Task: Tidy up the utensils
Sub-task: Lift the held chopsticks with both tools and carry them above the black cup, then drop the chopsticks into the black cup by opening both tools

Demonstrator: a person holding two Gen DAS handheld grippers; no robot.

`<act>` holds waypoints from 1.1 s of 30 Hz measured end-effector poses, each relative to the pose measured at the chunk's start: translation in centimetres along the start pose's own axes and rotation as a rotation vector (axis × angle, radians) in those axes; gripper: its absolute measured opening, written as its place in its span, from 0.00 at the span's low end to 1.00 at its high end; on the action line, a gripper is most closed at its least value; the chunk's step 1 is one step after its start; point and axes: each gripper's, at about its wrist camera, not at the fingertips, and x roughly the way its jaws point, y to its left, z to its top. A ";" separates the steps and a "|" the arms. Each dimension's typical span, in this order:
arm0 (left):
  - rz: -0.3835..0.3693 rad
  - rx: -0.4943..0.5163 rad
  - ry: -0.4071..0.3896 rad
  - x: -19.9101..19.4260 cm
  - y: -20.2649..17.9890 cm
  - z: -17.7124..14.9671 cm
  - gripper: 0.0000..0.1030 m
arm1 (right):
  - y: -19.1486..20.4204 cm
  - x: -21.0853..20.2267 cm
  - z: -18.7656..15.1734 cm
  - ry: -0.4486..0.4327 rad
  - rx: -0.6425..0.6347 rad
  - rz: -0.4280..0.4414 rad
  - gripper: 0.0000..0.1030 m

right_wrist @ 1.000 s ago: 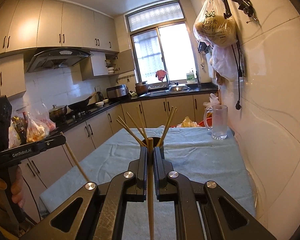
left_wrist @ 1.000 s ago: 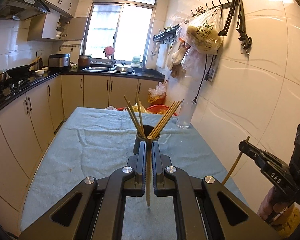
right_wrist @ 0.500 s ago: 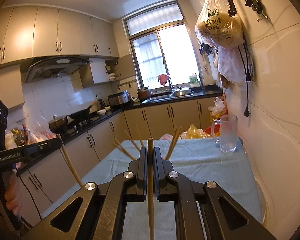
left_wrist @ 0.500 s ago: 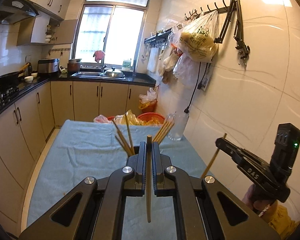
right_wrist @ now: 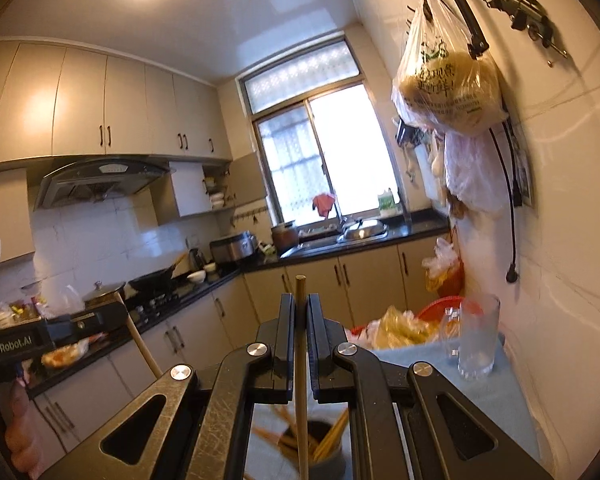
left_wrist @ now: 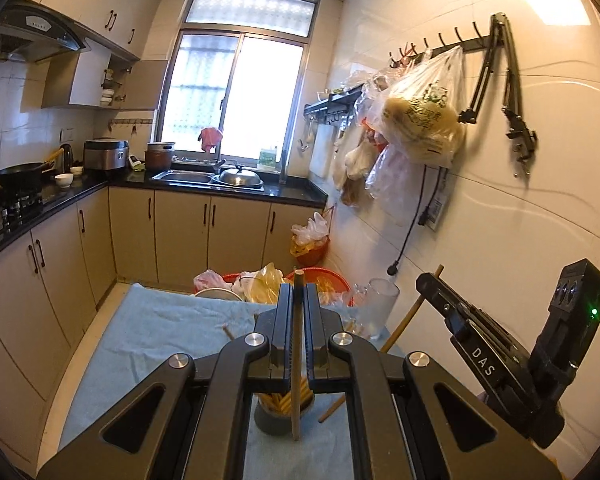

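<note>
Both grippers are up over the cup now, each carrying one chopstick. The left gripper (left_wrist: pixel 299 300) has its jaws pressed together on a chopstick (left_wrist: pixel 297 360) that hangs nearly straight down, its lower tip just over the cup (left_wrist: pixel 278 414). The right gripper (right_wrist: pixel 300 312) is likewise clamped on its own stick (right_wrist: pixel 301 380), which points down at the same cup (right_wrist: pixel 320 454).

The cup stands on the blue cloth (left_wrist: pixel 156 336) toward the table's right edge, with the glass (left_wrist: pixel 374 304) further back along that edge by the wall.

To do this well, I'd say: keep each stick vertical, centre its tip over the open mouth, lower until the tip is well below the rim, and only then let the jaws part. One at a time looks wiser, since the two grippers crowd the same small opening. The sticks already inside fan outward and could deflect a newcomer.

Materials: the chopsticks are slim, pale bamboo or wood, round-ended and smooth, so they should slide freely once released. The cup is dark, cylindrical and matte, and narrow enough to tip if knocked. The cloth is soft and rumpled; the glass is clear and tall with a handle.
</note>
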 end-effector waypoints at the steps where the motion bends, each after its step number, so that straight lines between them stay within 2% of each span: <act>1: 0.004 -0.002 -0.003 0.6 0.0 0.1 0.04 | -0.1 0.8 0.1 -0.009 0.000 -0.008 0.06; 12: 0.057 0.038 -0.027 5.7 -0.6 -0.2 0.04 | -2.4 6.6 -1.1 0.007 0.078 -0.035 0.06; 19: 0.077 0.041 0.046 9.1 -0.2 -2.1 0.04 | -2.8 8.1 -3.8 0.071 0.072 -0.040 0.06; 25: 0.087 0.023 0.073 9.5 0.3 -3.1 0.05 | -3.2 8.6 -5.1 0.111 0.074 -0.028 0.07; 27: 0.086 0.014 0.079 9.3 0.5 -3.1 0.08 | -3.3 8.7 -5.1 0.117 0.076 -0.029 0.08; 28: 0.086 0.011 0.080 9.1 0.6 -3.2 0.10 | -3.3 8.8 -5.1 0.118 0.077 -0.029 0.11; 30: 0.086 0.001 0.076 8.5 0.7 -3.2 0.21 | -3.3 8.6 -5.0 0.117 0.079 -0.030 0.25; 31: 0.084 -0.005 0.071 8.1 0.8 -3.2 0.29 | -3.3 8.5 -4.8 0.112 0.078 -0.030 0.34; 32: 0.084 -0.013 0.065 7.7 0.9 -3.2 0.37 | -3.2 8.4 -4.7 0.107 0.075 -0.030 0.36; 33: 0.085 -0.023 0.056 7.1 1.0 -3.2 0.40 | -3.1 8.2 -4.6 0.103 0.072 -0.030 0.36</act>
